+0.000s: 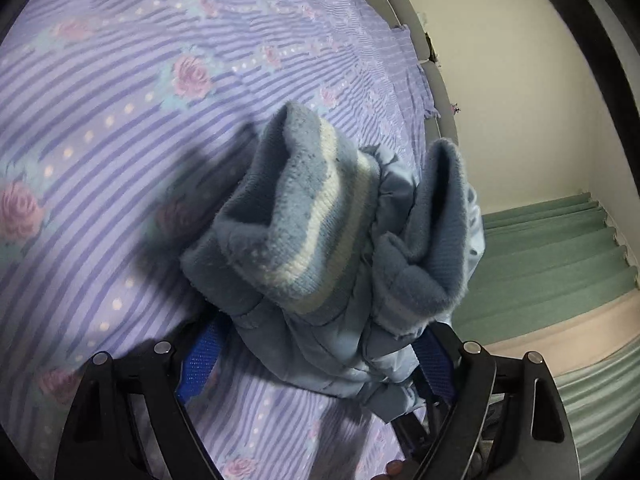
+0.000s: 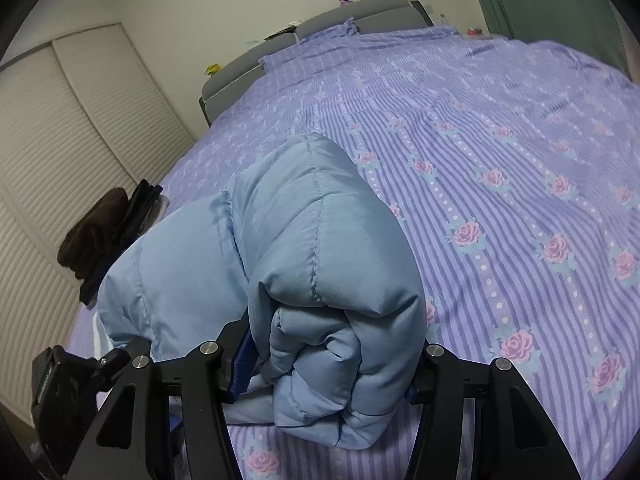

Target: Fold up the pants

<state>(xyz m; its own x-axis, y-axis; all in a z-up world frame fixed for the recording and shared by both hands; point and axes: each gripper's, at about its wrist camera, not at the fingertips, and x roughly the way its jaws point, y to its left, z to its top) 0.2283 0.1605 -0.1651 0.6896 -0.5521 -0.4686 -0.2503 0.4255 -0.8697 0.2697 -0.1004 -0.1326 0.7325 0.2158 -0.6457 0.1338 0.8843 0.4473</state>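
The pants are light blue, quilted and padded, with fleece lining and blue-and-white ribbed cuffs. In the left wrist view my left gripper (image 1: 316, 364) is shut on the leg ends; both cuffs (image 1: 296, 216) stick up above the jaws, over the bed. In the right wrist view my right gripper (image 2: 328, 364) is shut on a thick bunched fold of the pants (image 2: 296, 240), which bulges up and out past the fingers. The blue pads (image 2: 240, 364) press into the fabric. The part of the pants between the two grippers is hidden.
The bed (image 2: 500, 160) has a purple striped cover with pink roses and a grey headboard (image 2: 340, 16). A pile of dark brown and black clothes (image 2: 104, 232) lies at the bed's left edge by white louvered doors (image 2: 60, 128). Green curtains (image 1: 540, 248) hang to the right.
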